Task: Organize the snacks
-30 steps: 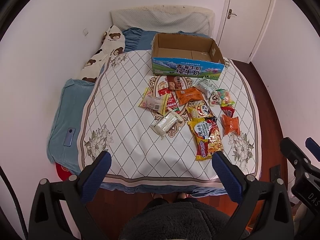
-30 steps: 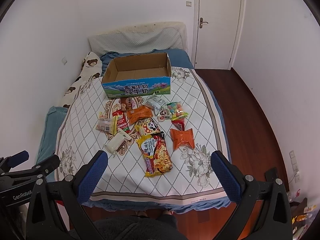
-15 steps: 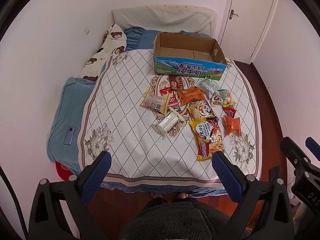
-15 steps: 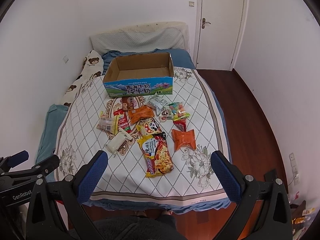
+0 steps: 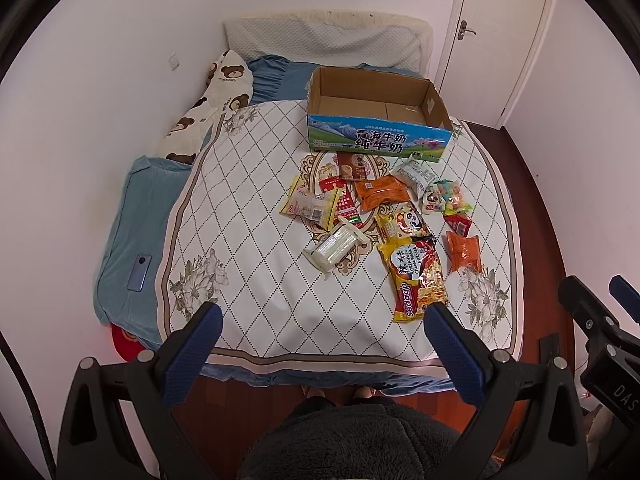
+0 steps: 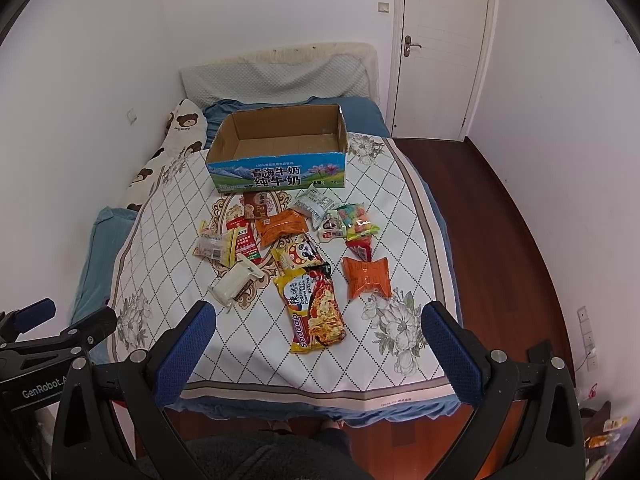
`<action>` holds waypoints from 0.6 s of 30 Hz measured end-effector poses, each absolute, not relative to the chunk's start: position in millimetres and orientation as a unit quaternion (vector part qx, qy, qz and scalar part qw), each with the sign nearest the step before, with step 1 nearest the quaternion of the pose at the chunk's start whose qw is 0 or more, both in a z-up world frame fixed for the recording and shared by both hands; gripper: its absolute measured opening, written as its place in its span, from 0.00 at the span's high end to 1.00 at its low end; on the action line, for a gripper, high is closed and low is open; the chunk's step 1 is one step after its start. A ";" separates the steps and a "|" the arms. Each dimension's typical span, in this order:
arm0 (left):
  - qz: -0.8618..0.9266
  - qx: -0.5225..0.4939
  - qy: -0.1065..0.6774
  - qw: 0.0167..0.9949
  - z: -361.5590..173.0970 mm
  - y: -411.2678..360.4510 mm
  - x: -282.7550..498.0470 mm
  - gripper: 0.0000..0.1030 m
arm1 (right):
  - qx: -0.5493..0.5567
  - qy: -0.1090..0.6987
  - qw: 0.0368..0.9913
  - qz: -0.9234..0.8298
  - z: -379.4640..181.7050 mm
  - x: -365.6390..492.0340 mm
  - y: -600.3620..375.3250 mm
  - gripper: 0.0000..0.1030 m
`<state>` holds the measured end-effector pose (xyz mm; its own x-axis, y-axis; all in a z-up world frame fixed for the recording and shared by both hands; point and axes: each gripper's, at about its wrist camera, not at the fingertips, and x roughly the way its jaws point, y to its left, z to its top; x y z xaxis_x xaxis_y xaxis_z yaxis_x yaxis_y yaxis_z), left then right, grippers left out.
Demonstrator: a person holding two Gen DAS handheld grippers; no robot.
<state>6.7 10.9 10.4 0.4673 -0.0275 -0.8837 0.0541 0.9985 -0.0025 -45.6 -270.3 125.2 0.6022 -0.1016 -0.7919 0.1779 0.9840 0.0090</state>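
Note:
Several snack packets lie scattered mid-bed: a long yellow-and-red noodle pack [image 5: 416, 276] [image 6: 314, 308], an orange packet [image 5: 464, 250] [image 6: 366, 278], a white wrapped roll [image 5: 334, 246] [image 6: 236, 284] and a panda-print pack [image 5: 402, 222]. Behind them stands an empty cardboard milk box [image 5: 376, 142] [image 6: 276, 174], top open. My left gripper [image 5: 320, 314] hangs open above the bed's foot, nothing between its blue pads. My right gripper [image 6: 318, 312] is open too, equally far back from the snacks.
The bed wears a white diamond-pattern cover [image 5: 256, 216]. A bear-print pillow [image 5: 200, 120] lies at the left wall, a phone [image 5: 138, 272] on the blue sheet at left. A shut door [image 6: 440, 48] and wooden floor [image 6: 500, 220] are at right. A person's dark fleece garment fills the bottom.
Both views have shifted slightly, so the bed and box sit a touch differently in frame. The snacks have not moved and both grippers stay open.

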 end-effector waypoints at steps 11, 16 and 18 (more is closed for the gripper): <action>-0.019 0.018 0.507 0.861 9.8 8.0 7.4 0.00 | 0.049 0.434 0.896 -0.083 124.2 -46.8 -276.8 0.00; 0.017 0.043 0.500 0.865 -13.7 7.6 34.4 0.00 | 0.050 0.448 0.888 -0.094 94.2 -22.1 -297.6 0.00; 0.032 0.070 0.493 0.867 -27.7 3.3 48.4 0.00 | 0.047 0.460 0.881 -0.096 72.8 -6.3 -304.6 0.00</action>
<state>48.4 3.3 -27.7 0.5122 0.1248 -0.8498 0.0141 0.9880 0.1536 -6.3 -304.6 72.8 0.5581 -0.1262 -0.8201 0.2132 0.9770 -0.0053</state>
